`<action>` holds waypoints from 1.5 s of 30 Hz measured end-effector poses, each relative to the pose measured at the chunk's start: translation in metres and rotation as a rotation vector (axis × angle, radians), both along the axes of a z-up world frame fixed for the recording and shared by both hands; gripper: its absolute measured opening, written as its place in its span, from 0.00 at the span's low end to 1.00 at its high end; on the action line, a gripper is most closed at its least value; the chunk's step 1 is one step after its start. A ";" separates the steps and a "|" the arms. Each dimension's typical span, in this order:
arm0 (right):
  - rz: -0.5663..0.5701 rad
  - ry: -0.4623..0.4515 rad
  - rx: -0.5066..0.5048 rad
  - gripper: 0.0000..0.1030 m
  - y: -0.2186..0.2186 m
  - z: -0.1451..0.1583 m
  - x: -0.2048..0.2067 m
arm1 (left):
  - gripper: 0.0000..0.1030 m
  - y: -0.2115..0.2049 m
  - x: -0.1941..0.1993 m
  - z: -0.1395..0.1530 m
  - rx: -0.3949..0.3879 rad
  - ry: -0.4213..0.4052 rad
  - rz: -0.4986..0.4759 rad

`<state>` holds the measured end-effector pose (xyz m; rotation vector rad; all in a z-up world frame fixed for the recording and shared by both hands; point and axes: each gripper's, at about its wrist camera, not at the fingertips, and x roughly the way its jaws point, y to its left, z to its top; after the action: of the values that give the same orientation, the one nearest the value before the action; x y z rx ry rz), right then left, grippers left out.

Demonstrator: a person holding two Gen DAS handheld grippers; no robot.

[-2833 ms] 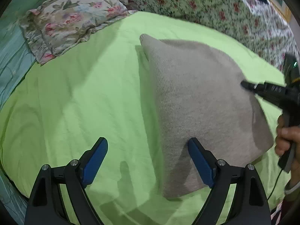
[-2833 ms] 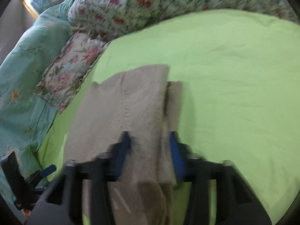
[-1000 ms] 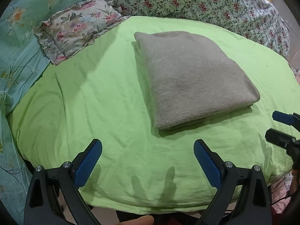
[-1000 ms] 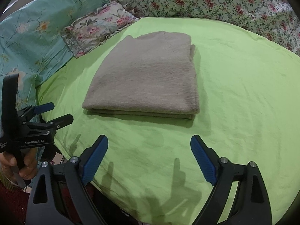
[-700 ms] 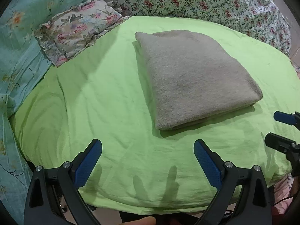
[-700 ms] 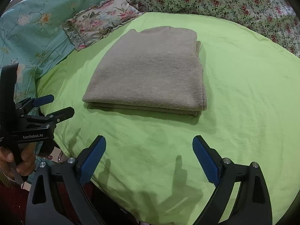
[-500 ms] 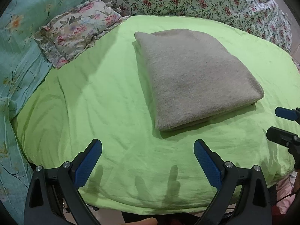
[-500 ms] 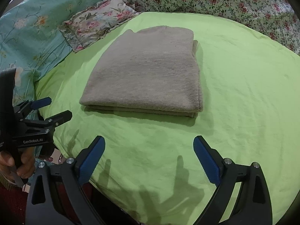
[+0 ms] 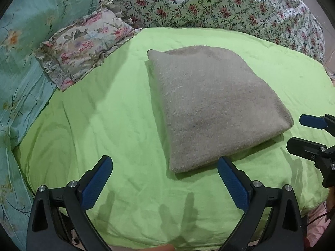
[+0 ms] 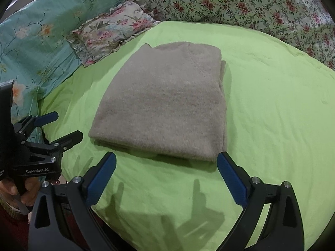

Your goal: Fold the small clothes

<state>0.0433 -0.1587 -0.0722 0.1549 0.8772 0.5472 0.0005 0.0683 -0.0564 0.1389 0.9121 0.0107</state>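
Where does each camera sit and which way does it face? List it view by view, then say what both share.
Left wrist: on the left gripper, angled down over the green sheet at the folded beige garment; its open fingers show, right gripper at right.
Right wrist: on the right gripper, facing likewise; left gripper and a hand at left.
Shared: garment, sheet, floral pillow.

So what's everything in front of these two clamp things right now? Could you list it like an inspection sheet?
Surface: green sheet, lightly wrinkled.
Job's things: beige garment folded into a neat rectangle, lying flat on the sheet.
Clutter: nothing seen.
Grippers: left gripper open, empty, short of the garment; right gripper open, empty, its jaws have just been opening.
Cables: nothing clearly seen.
Surroundings: ruffled floral pillow, teal floral bedding, rose-print quilt behind.
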 end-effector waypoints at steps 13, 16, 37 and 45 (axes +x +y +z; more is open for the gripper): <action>0.010 0.014 -0.019 0.94 0.012 0.002 0.017 | 0.98 0.005 0.013 -0.006 0.010 0.023 0.014; 0.005 0.019 -0.020 0.94 0.013 0.002 0.021 | 0.98 0.005 0.014 -0.006 0.007 0.028 0.015; 0.003 0.032 -0.012 0.95 0.007 -0.001 0.029 | 0.98 0.004 0.022 -0.001 0.001 0.027 0.012; 0.006 0.033 -0.012 0.95 0.006 -0.001 0.030 | 0.98 0.003 0.023 -0.001 0.005 0.028 0.008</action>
<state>0.0737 -0.1528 -0.0735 0.1506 0.9129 0.5457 0.0234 0.0712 -0.0579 0.1398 0.9405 0.0188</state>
